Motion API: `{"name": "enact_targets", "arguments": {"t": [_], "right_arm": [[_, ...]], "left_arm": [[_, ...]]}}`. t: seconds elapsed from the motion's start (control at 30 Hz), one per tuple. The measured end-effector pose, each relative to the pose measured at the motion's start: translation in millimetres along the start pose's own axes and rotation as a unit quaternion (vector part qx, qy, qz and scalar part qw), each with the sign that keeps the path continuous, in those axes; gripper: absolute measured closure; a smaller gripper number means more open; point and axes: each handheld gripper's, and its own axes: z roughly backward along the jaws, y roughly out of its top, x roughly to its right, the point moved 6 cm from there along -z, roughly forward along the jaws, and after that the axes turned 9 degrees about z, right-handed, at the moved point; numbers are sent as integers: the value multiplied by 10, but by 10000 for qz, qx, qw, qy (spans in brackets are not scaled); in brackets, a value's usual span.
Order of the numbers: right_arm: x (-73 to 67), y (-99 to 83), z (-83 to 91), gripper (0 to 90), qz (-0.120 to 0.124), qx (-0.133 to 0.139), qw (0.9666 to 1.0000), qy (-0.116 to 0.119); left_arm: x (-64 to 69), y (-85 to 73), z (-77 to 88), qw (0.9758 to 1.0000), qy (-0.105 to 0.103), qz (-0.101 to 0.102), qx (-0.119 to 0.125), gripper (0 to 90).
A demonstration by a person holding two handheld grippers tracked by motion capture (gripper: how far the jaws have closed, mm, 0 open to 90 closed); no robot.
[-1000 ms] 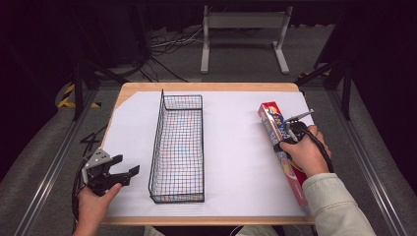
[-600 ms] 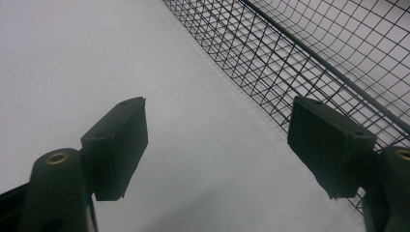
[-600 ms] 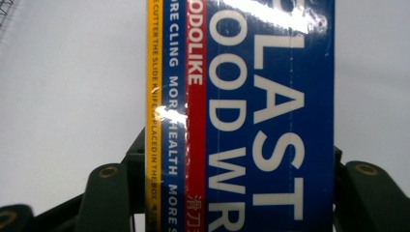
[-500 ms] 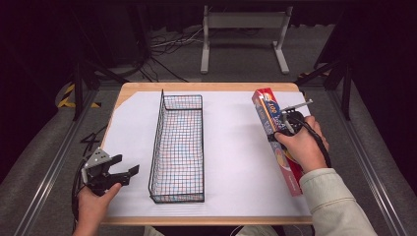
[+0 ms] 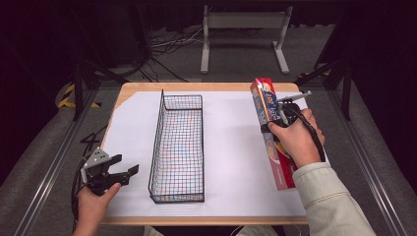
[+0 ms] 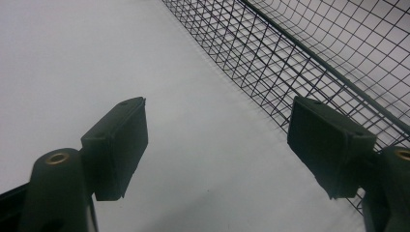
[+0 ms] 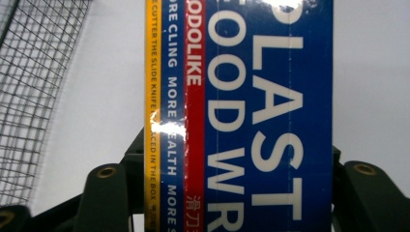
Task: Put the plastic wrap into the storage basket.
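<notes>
My right gripper (image 5: 275, 115) is clamped across a long plastic wrap box (image 5: 269, 129), one jaw on each side of it, holding it at the right of the white sheet (image 5: 231, 147) with its far end tilted up. My left gripper (image 5: 118, 172) rests at the near left, jaws spread with nothing between them, just beside the black wire basket (image 5: 178, 142)

We see a wooden worktop (image 5: 206, 87) under white paper (image 5: 231, 147), grey carpet floor (image 5: 373, 162), a white metal stand (image 5: 243, 37) far behind, cables (image 5: 162, 46) and dark surroundings.
</notes>
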Motion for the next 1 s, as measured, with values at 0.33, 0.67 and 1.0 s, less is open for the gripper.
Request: {"name": "enact_targets", "arguments": {"t": [0.33,0.67,1.0], "right_arm": [[-214,156,76,403,-260,-16,9996,54],[-552,348,76,403,-480,-4,9988,127],[-895,523,31,402,-462,-63,9988,161]], "left_arm": [[-3,5,7,10000,21,-11,17,230],[2,43,-5,10000,-13,3,63,230],[29,102,-52,9999,-73,-30,112,231]]}}
